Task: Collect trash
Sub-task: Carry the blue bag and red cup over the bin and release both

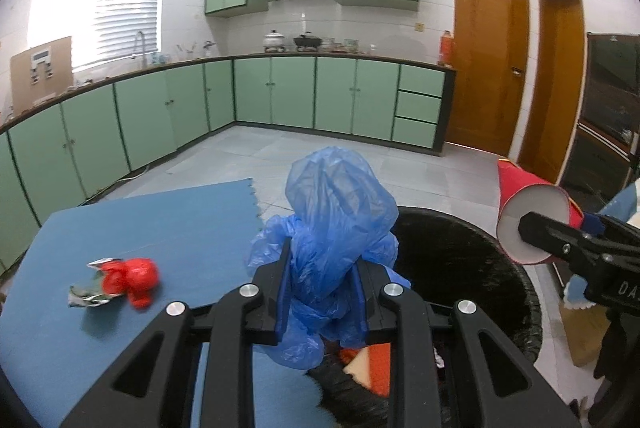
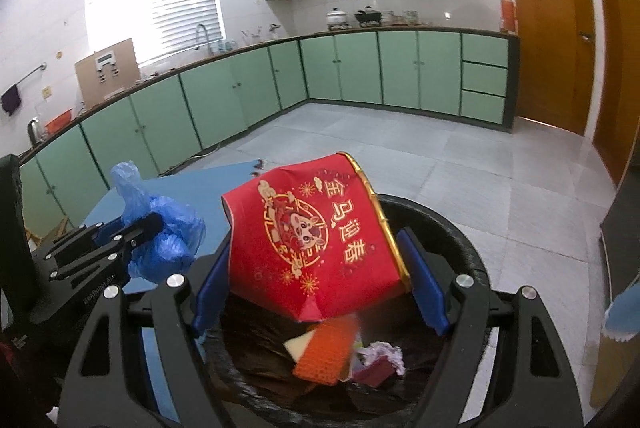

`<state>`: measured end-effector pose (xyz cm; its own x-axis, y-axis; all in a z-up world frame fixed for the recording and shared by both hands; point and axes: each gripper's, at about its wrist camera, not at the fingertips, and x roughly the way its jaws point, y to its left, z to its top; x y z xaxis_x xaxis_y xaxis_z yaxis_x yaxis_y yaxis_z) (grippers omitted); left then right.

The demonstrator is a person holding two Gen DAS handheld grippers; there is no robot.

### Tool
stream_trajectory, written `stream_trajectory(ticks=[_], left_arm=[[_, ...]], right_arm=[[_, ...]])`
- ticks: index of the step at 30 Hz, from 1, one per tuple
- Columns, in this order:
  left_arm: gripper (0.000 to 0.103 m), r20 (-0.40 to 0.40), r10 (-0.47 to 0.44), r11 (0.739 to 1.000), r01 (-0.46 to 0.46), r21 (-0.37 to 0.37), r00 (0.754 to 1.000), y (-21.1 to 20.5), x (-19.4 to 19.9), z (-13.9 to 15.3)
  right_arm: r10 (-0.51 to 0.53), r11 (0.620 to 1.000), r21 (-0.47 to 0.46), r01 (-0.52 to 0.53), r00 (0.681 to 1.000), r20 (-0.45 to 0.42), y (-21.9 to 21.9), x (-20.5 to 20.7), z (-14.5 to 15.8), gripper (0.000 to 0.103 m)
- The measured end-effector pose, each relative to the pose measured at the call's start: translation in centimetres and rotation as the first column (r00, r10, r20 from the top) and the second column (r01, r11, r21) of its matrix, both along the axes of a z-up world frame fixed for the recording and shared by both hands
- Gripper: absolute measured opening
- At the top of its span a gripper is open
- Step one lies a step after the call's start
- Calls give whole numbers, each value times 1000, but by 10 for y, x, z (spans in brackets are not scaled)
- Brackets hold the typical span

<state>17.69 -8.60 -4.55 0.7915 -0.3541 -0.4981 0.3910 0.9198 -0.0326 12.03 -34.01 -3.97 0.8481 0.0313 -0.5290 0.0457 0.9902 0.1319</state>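
- your right gripper [image 2: 320,268] is sitting directly over the black-lined bin [image 2: 460,248]; its jaws are spread wider than the red paper cup [image 2: 316,240], which is lying between them, long axis tilted, seemingly dropping toward the trash below.
- your left gripper [image 1: 322,292] is pinching the blue plastic bag [image 1: 340,212] at the bin's [image 1: 460,260] left rim, still over the blue mat [image 1: 160,228].
- the red wrapper [image 1: 128,280] is lying on the mat to the left, nearer your left gripper.
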Motion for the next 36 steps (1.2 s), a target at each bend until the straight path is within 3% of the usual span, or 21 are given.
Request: stream_trajectory(ticks=[13,22,25,28,36], left_arm=[[25,-54,-69,997,71,29,996,-50,15,-24],[25,-88,-75,996,79,38,993,-54,21,-34],[31,-99,-76,996,81,44,992,-56,28,-33],[46,-120,-75,996,79,32,990,-55,31,-34],[55,-103,-43,999,45,17,994,-39,29,-28]], right_arm=[[-64,998,8,64,996,-62,-34,8,-33,76],[-71,997,21,73,993,-93,-38,12,-45,77],[-80,997,16,82,992,-99,-41,13,-46,79],[-97,995,16,99,990,-105,-44,15,-47,84],[-137,990,26,140,986,-94,-47,9,-43,93]])
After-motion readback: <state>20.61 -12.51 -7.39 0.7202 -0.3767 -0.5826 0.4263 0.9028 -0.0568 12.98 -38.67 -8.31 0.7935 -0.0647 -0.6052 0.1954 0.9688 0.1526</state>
